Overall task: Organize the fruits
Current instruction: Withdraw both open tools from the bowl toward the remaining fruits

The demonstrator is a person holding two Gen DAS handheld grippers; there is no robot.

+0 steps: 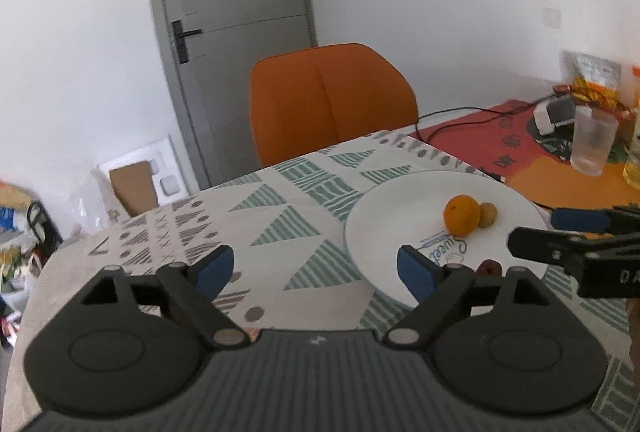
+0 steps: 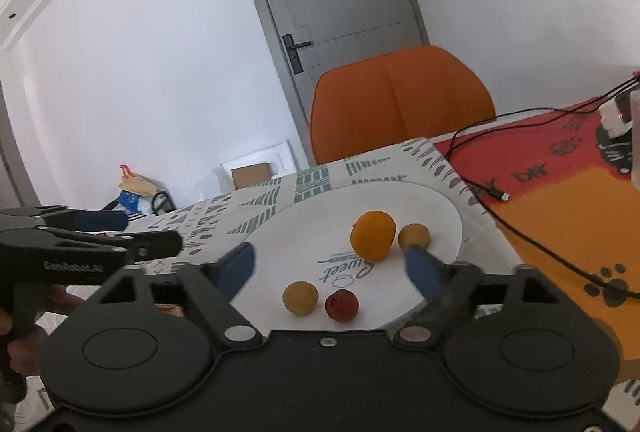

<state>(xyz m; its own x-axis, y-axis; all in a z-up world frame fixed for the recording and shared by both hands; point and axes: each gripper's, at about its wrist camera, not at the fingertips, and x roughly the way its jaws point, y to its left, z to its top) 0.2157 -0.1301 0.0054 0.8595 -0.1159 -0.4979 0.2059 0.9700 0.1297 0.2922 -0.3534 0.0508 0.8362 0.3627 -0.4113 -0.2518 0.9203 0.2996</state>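
Observation:
A white plate (image 2: 440, 199) sits on the patterned tablecloth and holds several fruits. An orange (image 2: 373, 235) and a small yellow fruit (image 2: 414, 236) lie at its far side. Another yellow fruit (image 2: 300, 297) and a red fruit (image 2: 341, 306) lie at its near side. My right gripper (image 2: 328, 264) is open above the plate's near half, nothing between its blue pads. My left gripper (image 1: 316, 268) is open over the cloth left of the plate (image 1: 400, 207), empty. In the left wrist view the orange (image 1: 461, 214) shows, and the red fruit (image 1: 490, 267) is partly hidden behind the right finger.
An orange chair (image 1: 328, 99) stands at the table's far edge. A red and orange mat (image 2: 560, 191) with a black cable (image 2: 532, 232) lies right of the plate. A plastic cup (image 1: 592, 141) and packets stand at the far right. Boxes lean by the door.

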